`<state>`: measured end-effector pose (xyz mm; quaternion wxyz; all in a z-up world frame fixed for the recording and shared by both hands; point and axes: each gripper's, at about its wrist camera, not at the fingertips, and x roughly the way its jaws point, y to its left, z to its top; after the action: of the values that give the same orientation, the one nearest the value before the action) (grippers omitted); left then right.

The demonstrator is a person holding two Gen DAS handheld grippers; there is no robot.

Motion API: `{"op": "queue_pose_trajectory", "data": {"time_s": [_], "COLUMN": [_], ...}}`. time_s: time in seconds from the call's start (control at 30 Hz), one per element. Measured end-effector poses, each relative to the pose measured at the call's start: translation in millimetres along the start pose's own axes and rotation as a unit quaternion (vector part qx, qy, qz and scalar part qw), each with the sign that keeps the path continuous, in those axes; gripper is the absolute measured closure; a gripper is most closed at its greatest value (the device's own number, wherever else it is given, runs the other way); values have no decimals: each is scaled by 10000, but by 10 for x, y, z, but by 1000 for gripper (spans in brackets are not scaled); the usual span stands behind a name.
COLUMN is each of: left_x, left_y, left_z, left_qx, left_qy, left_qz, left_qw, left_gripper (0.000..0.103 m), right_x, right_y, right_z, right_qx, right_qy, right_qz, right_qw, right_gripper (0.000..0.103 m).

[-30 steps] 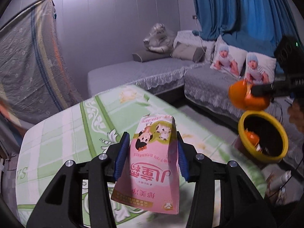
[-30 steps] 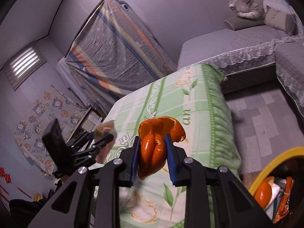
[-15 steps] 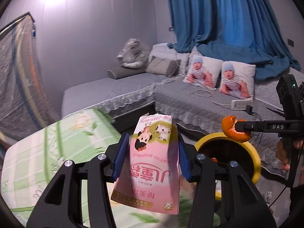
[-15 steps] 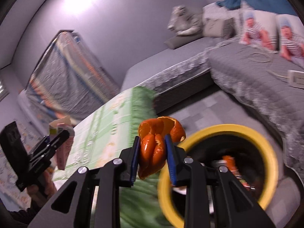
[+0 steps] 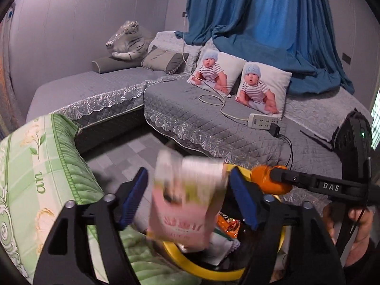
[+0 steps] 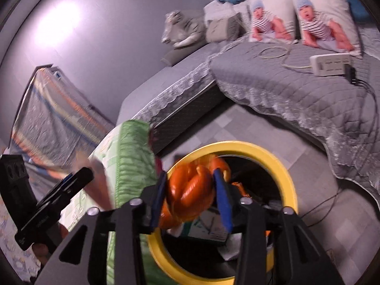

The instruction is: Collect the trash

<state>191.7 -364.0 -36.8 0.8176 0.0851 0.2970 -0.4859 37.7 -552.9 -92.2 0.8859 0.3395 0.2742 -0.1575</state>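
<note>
A pink milk carton (image 5: 185, 204), blurred, drops between the blue pads of my left gripper (image 5: 188, 198). Its jaws are opening and there is a gap on each side of the carton. Below it is the yellow trash bin (image 5: 213, 276). My right gripper (image 6: 190, 197) hangs over the bin's rim (image 6: 237, 146) with its jaws opening. The orange peel (image 6: 187, 190) is still between its pads and has slid lower. In the left wrist view, the right gripper (image 5: 273, 177) and the peel (image 5: 266, 181) are just right of the carton.
The table's green quilted cover (image 5: 35, 178) borders the bin on the left. A grey sofa (image 5: 201, 118) runs behind, with a power strip (image 5: 261, 121) and cable. Wrappers and paper (image 6: 209, 225) lie inside the bin. A hand (image 5: 356, 225) holds the right gripper.
Both grippers swung from above the table to over the yellow bin. Both pairs of jaws have widened. The carton has come loose and blurs downward, and the peel has slid lower between the pads.
</note>
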Motion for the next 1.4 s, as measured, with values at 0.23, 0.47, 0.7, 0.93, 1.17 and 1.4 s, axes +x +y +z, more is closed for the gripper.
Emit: {"op": "queue_pose_trajectory", "data": {"time_s": [0.23, 0.47, 0.7, 0.93, 1.17, 1.4], "left_x": [-340, -969, -1890, -2991, -3841, -4334], "left_y": [284, 629, 944, 1177, 1255, 1251], "left_z": [-53, -111, -309, -695, -1135, -1485], "left_qx": [-477, -832, -1151, -1291, -1409, -1551], "left_qy": [-369, -867, -1736, -2447, -2670, -2645], "left_qz": [166, 442, 1091, 2591, 3733, 4653], "left_qw": [9980, 9918, 9720, 9254, 8772, 8303], "left_gripper": [18, 17, 13, 12, 12, 9], "right_x": [-453, -667, -901, -853, -677, -600], "right_y": [-9, 277, 945, 2012, 2956, 3588], "right_z": [60, -9, -166, -602, -1089, -1532], "right_qx": [62, -168, -787, -1796, -2548, -3006], "right_qy": [-685, -1044, -1416, -1420, -1319, -1360], "right_qz": [-364, -541, -406, 324, 1136, 1435], "right_qw": [9970, 9929, 9860, 9729, 9512, 9330], "right_gripper": [47, 45, 37, 35, 35, 20]}}
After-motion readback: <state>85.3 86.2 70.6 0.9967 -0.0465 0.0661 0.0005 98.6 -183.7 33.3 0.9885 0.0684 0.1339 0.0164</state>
